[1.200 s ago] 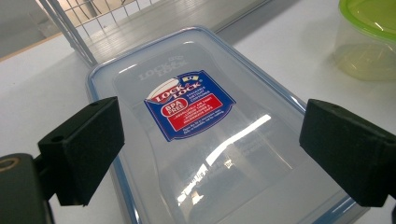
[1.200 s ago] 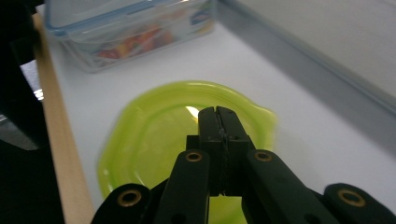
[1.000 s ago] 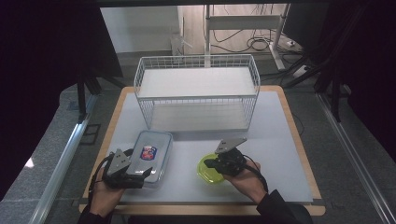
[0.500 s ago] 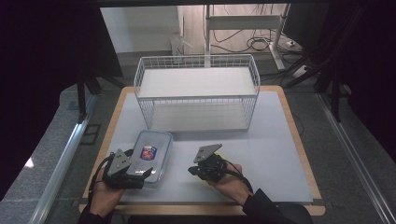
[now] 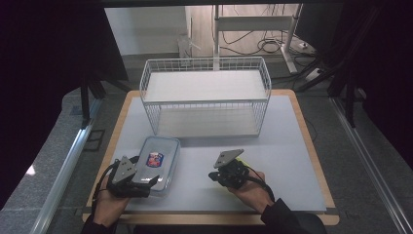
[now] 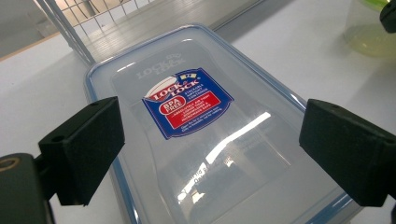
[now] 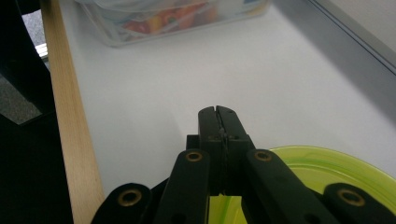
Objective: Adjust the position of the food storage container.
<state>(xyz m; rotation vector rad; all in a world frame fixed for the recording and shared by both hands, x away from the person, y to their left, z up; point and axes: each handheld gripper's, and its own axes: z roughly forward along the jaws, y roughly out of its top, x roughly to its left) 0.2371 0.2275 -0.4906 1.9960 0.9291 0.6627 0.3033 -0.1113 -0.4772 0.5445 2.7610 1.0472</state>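
On the bench, 7 o'clock: box, lid on.
Left hand-held gripper: jaws wide apart, astride the box's near end, pads clear.
Right hand-held gripper: jaws closed on green lid, at 5 o'clock.

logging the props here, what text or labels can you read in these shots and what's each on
"LOCK & LOCK", embossed in the clear lid of the container.
"LOCK & LOCK", printed on the blue label on that lid.
"BPA FREE", in the label's red oval.
The label's finer lines are too small to read.

Closed hand-held gripper above green lid
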